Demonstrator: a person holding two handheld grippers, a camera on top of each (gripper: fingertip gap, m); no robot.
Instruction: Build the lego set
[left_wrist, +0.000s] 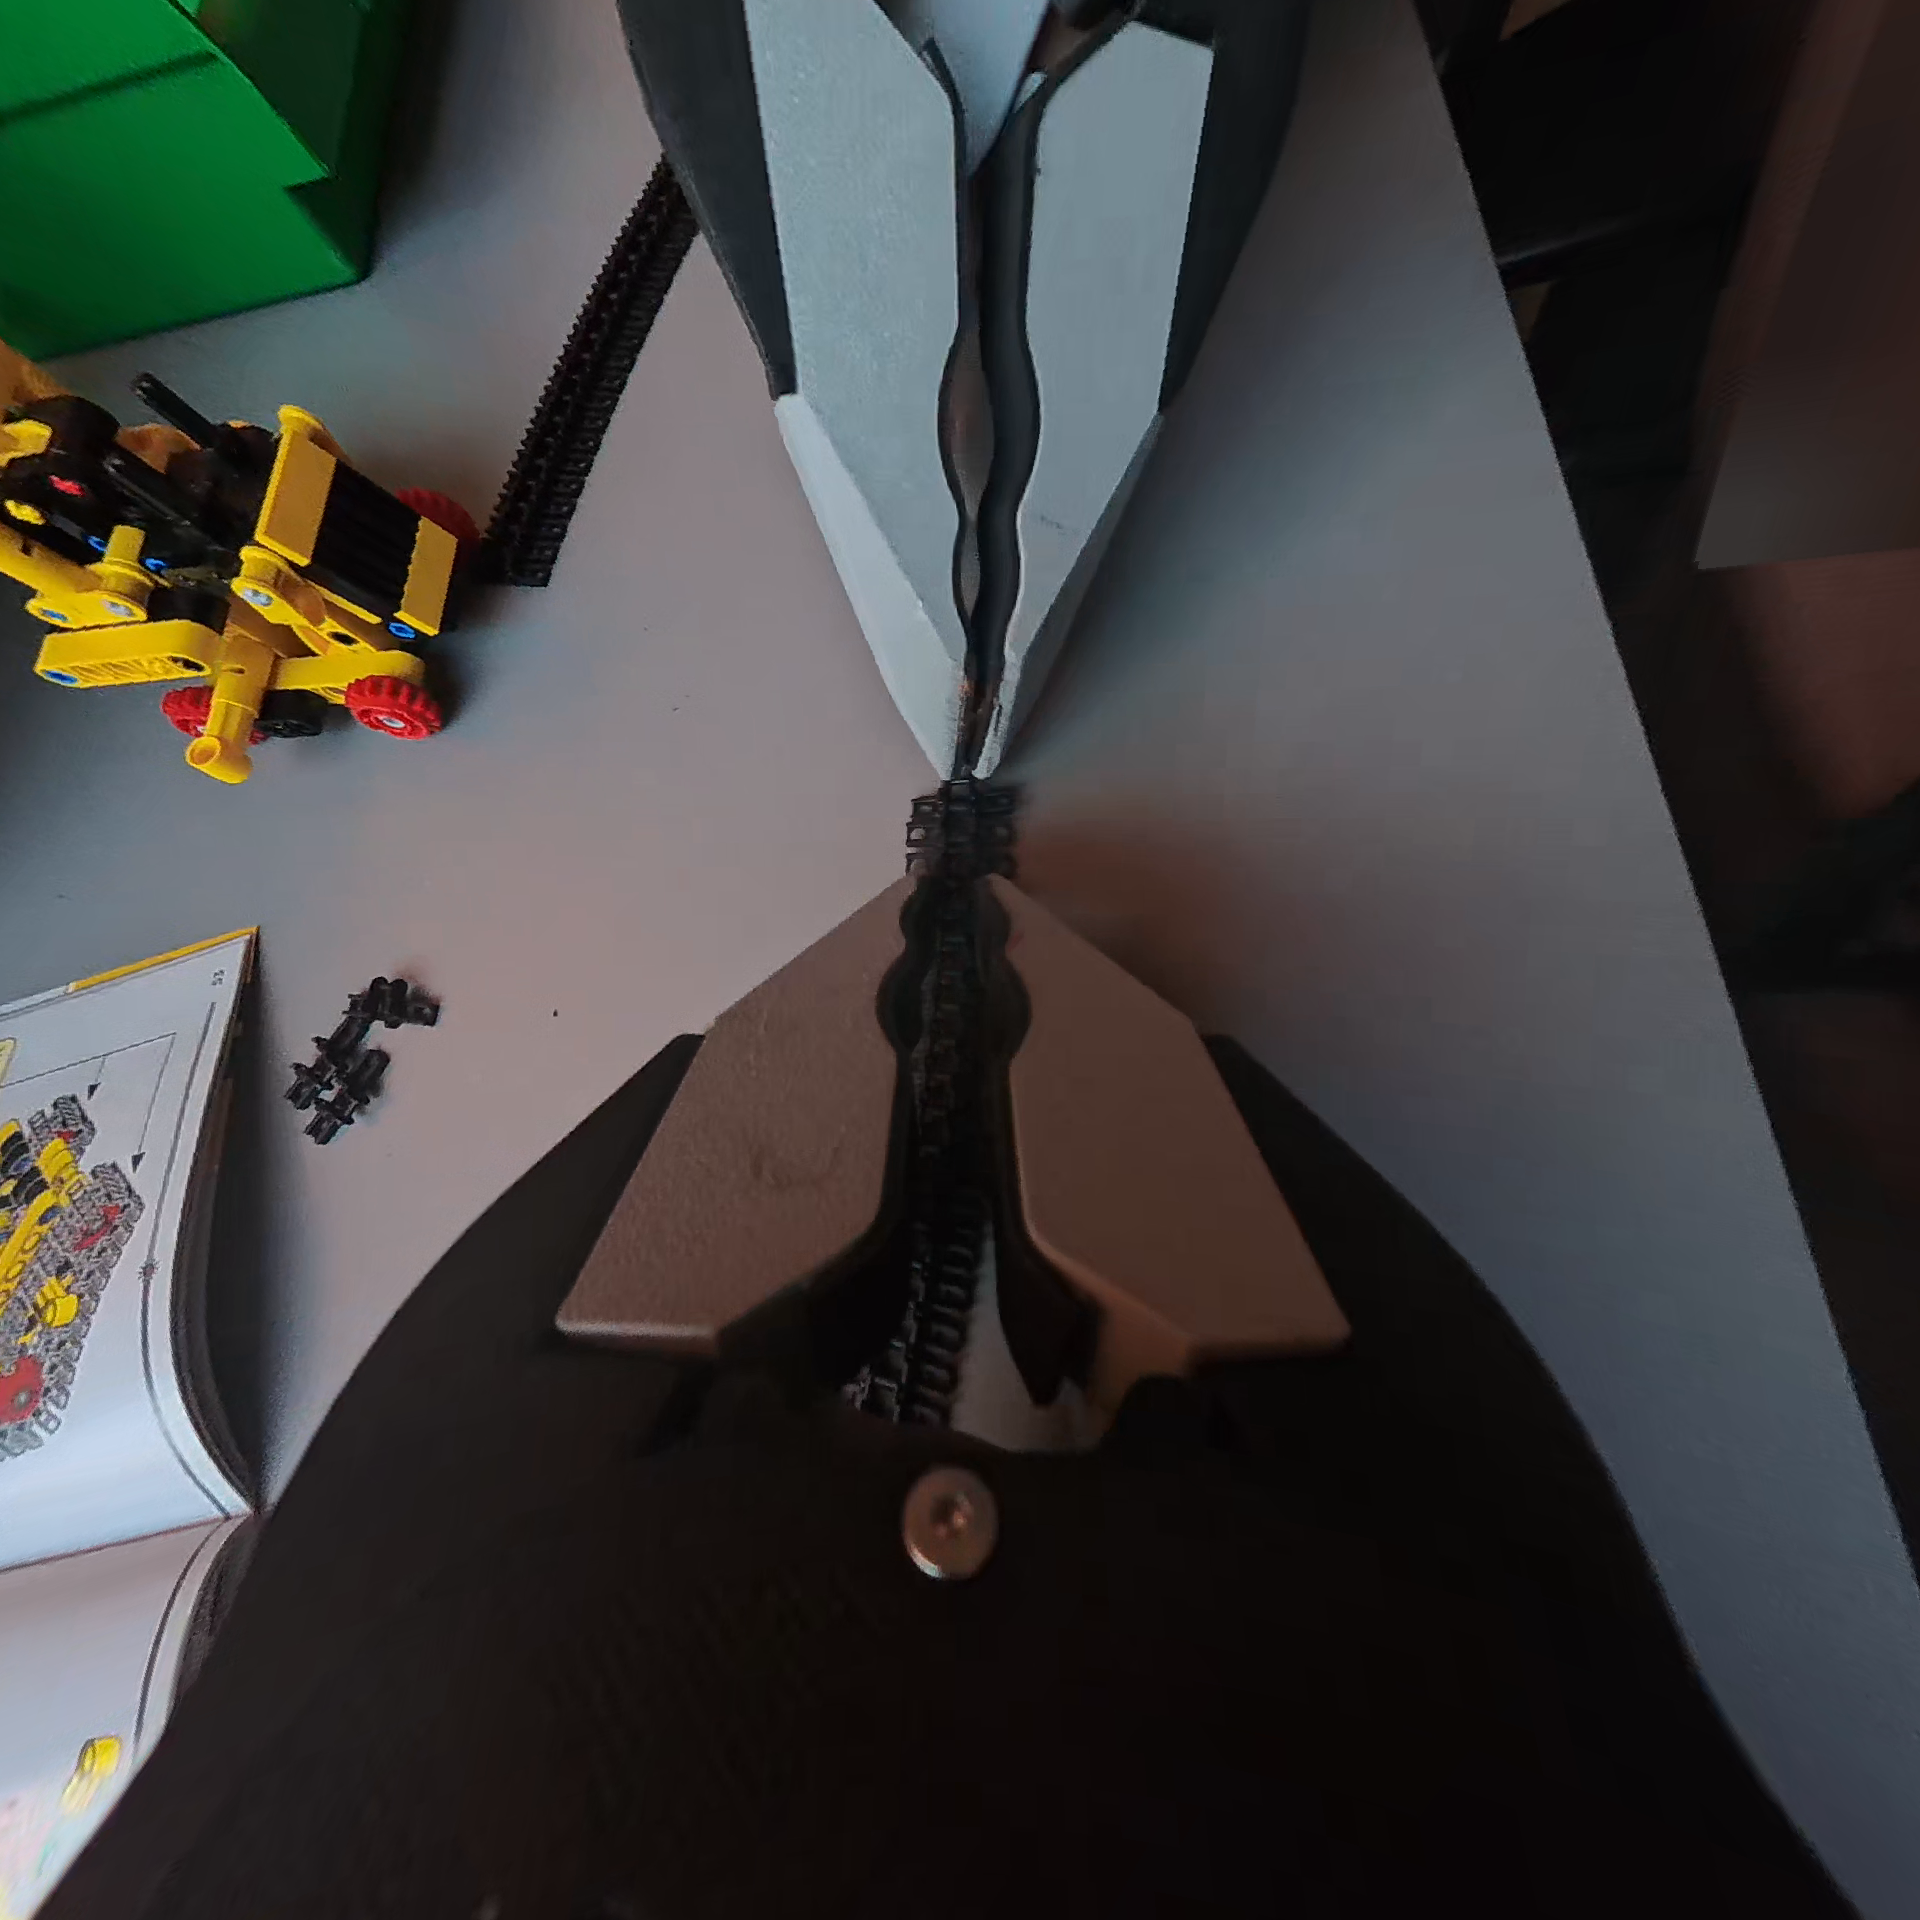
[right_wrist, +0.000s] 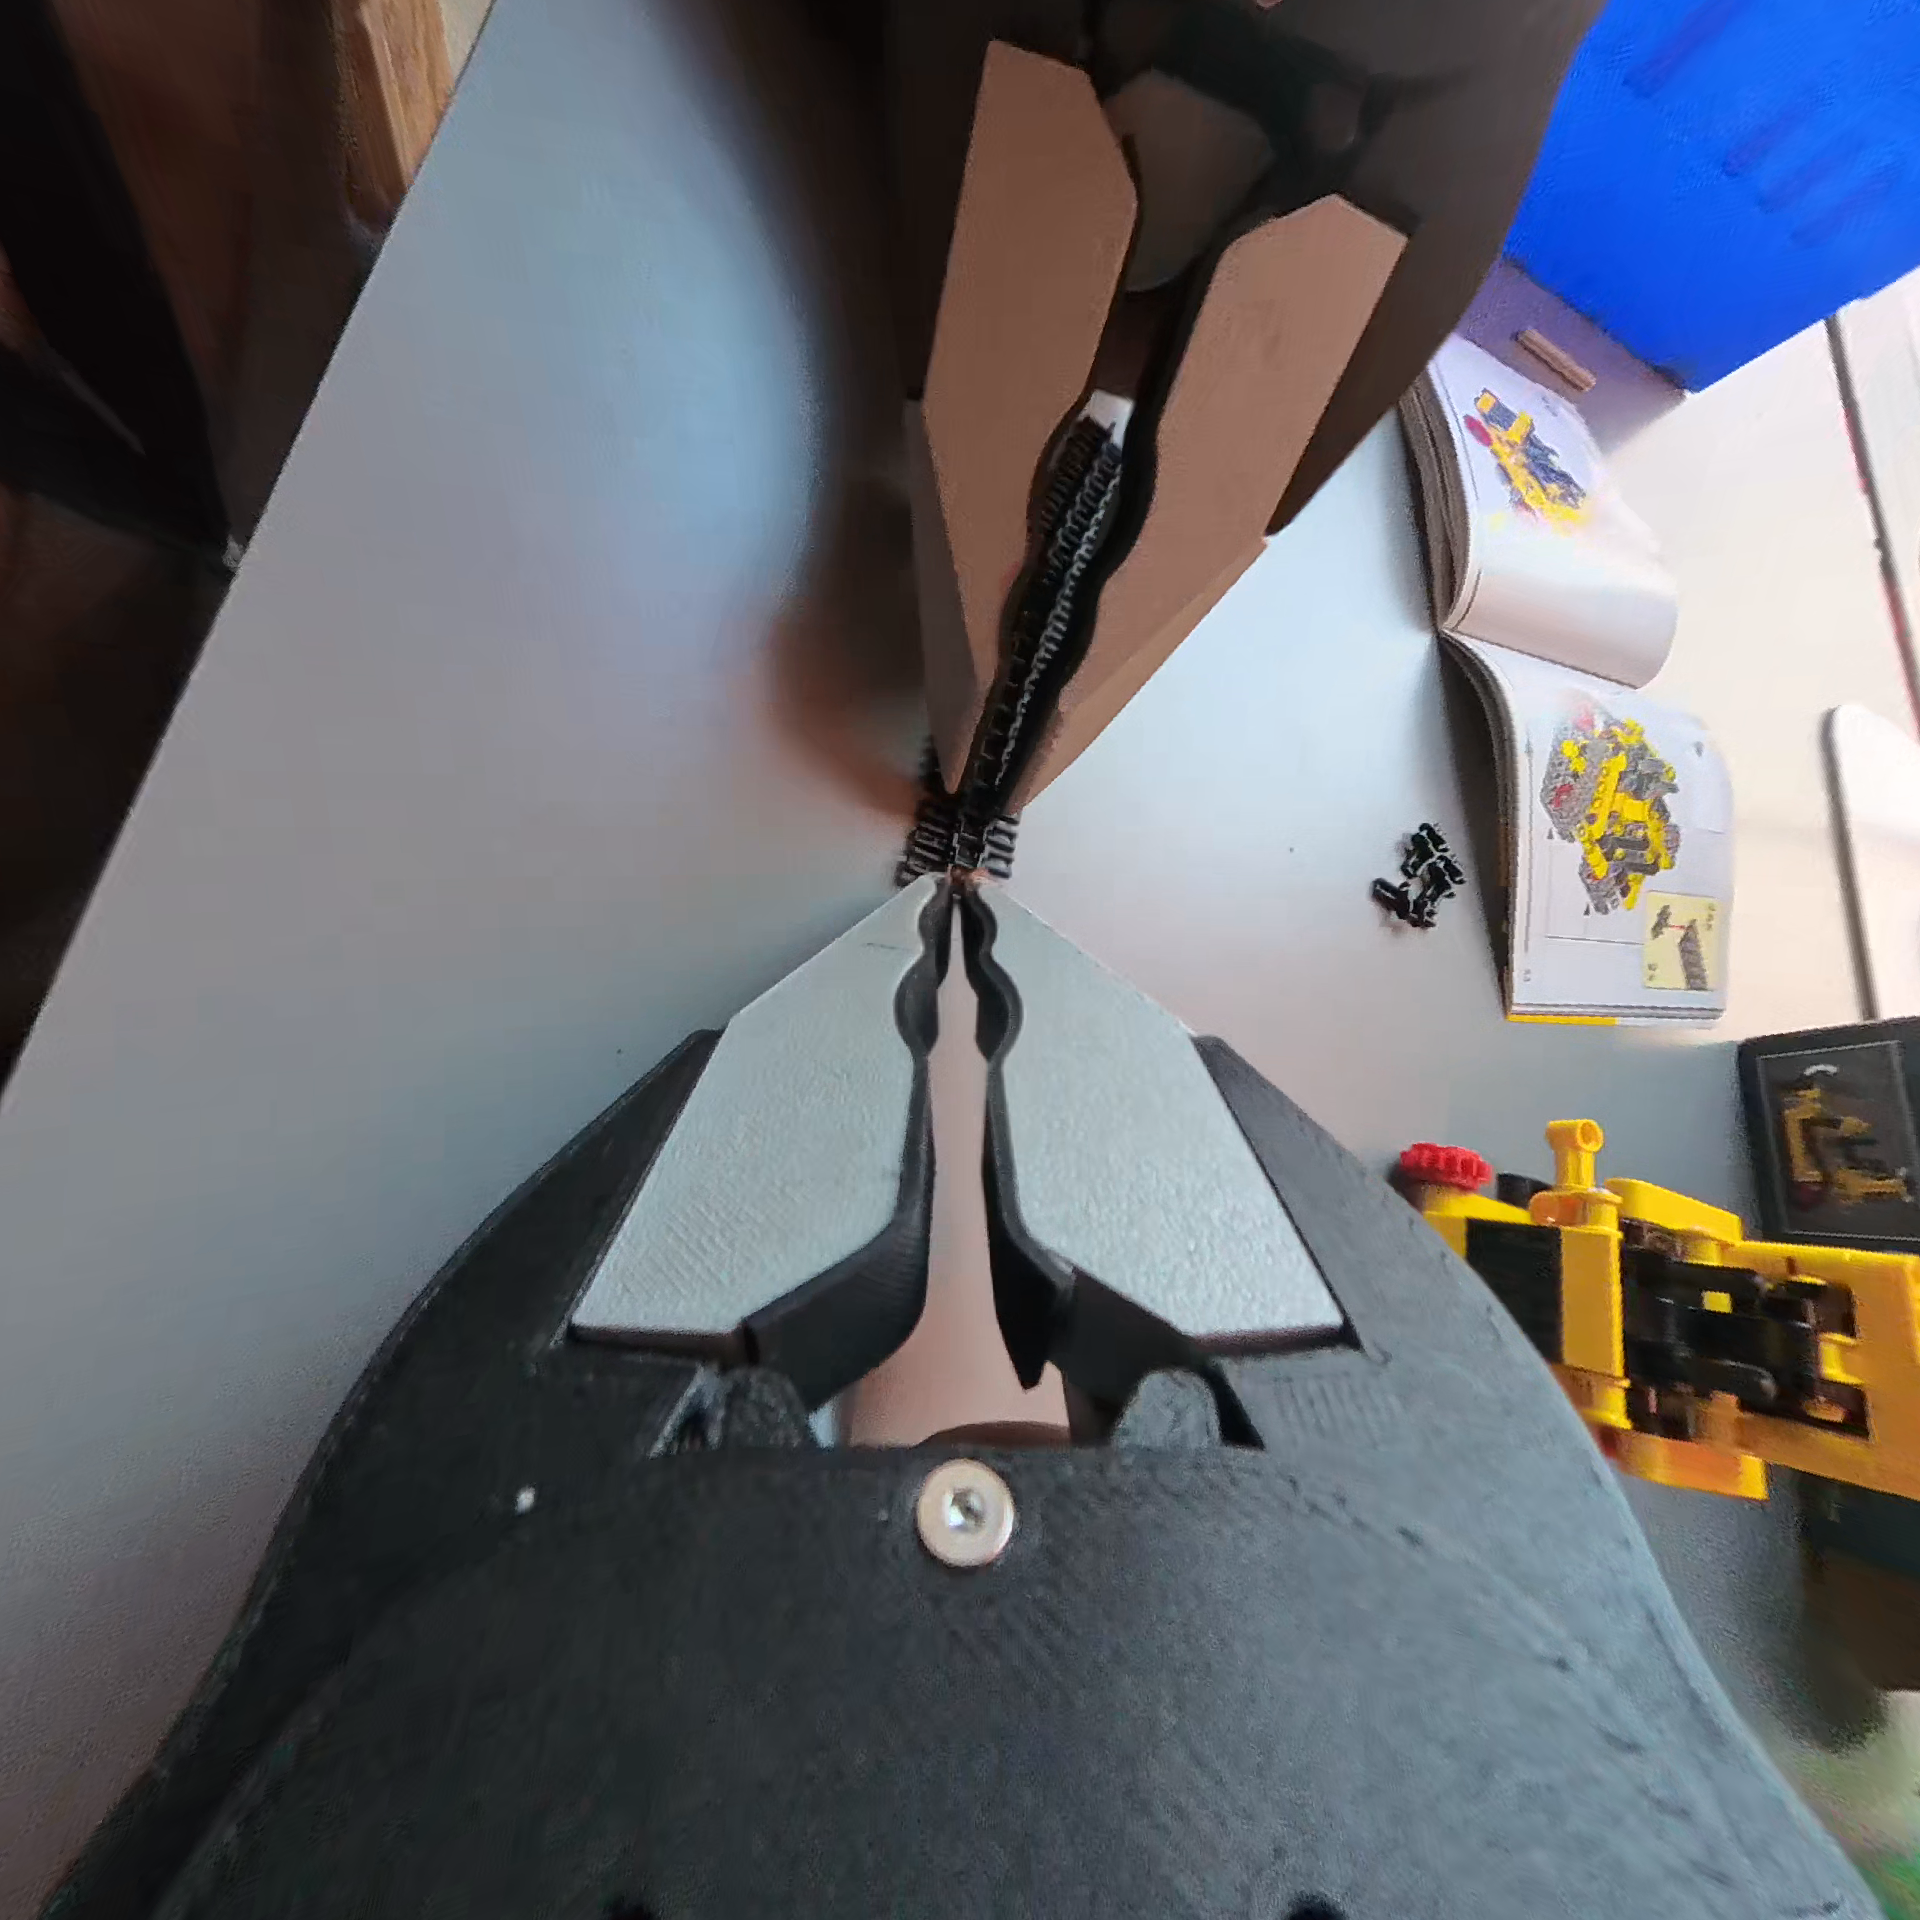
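Jaws of the left gripper (left_wrist: 961, 883) are closed on a black track chain (left_wrist: 961, 831), whose end links stick out past the tips at frame centre. Right gripper (right_wrist: 956, 883) tips are pinched together on the chain's last link. At left of the left wrist view, a yellow lego vehicle (left_wrist: 229, 561), loose black links (left_wrist: 353, 1055) and an open instruction booklet (left_wrist: 94, 1247) are seen on the grey table (left_wrist: 675, 831).

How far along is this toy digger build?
The yellow vehicle body looks mostly assembled, but trackless. The left gripper and right gripper are both pinching a black track chain. Another track strip and spare links still lie loose.
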